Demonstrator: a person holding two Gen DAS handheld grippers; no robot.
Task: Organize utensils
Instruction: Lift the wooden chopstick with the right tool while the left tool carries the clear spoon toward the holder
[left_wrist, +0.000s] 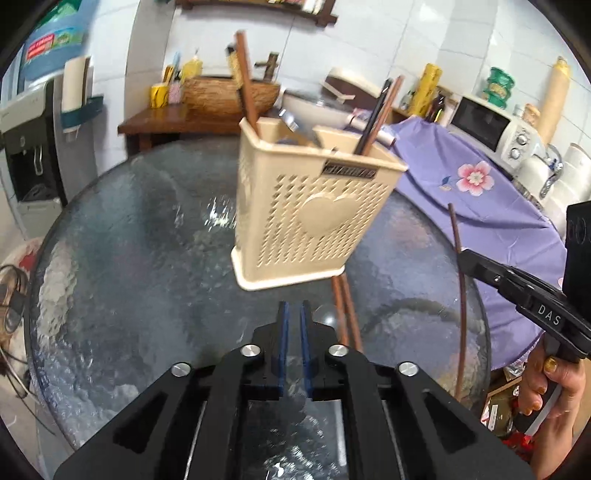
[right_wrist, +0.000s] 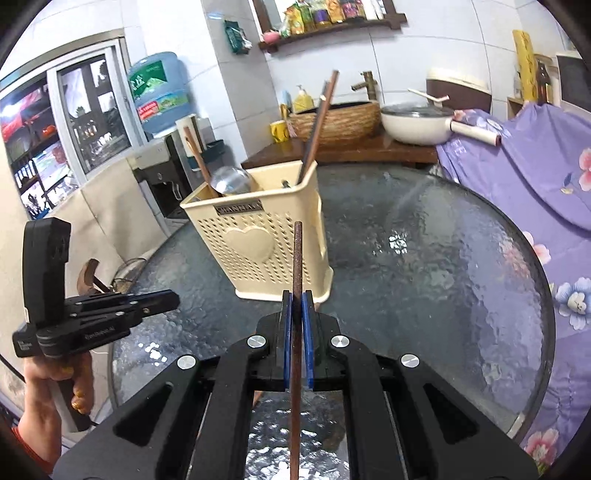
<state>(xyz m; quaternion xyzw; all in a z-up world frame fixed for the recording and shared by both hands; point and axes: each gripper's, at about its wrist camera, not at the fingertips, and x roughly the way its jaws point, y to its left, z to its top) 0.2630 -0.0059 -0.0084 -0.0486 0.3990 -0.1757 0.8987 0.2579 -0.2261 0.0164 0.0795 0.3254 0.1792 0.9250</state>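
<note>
A cream perforated utensil holder (left_wrist: 310, 206) with a heart on its side stands on the round glass table (left_wrist: 147, 295); it also shows in the right wrist view (right_wrist: 258, 243). It holds brown chopsticks (left_wrist: 245, 85) and a metal ladle (right_wrist: 231, 181). Two brown chopsticks (left_wrist: 345, 314) lie on the glass just in front of the holder. My left gripper (left_wrist: 294, 308) is shut and empty, short of the holder. My right gripper (right_wrist: 297, 297) is shut on a single brown chopstick (right_wrist: 297, 266), held upright in front of the holder; the chopstick also shows in the left wrist view (left_wrist: 460, 295).
A purple floral cloth (left_wrist: 480, 192) covers furniture to the right of the table. A wooden counter (right_wrist: 369, 151) behind carries a woven basin, a yellow mug and a white pan. A water dispenser (left_wrist: 33, 147) stands at the left and a microwave (left_wrist: 491, 125) at the right.
</note>
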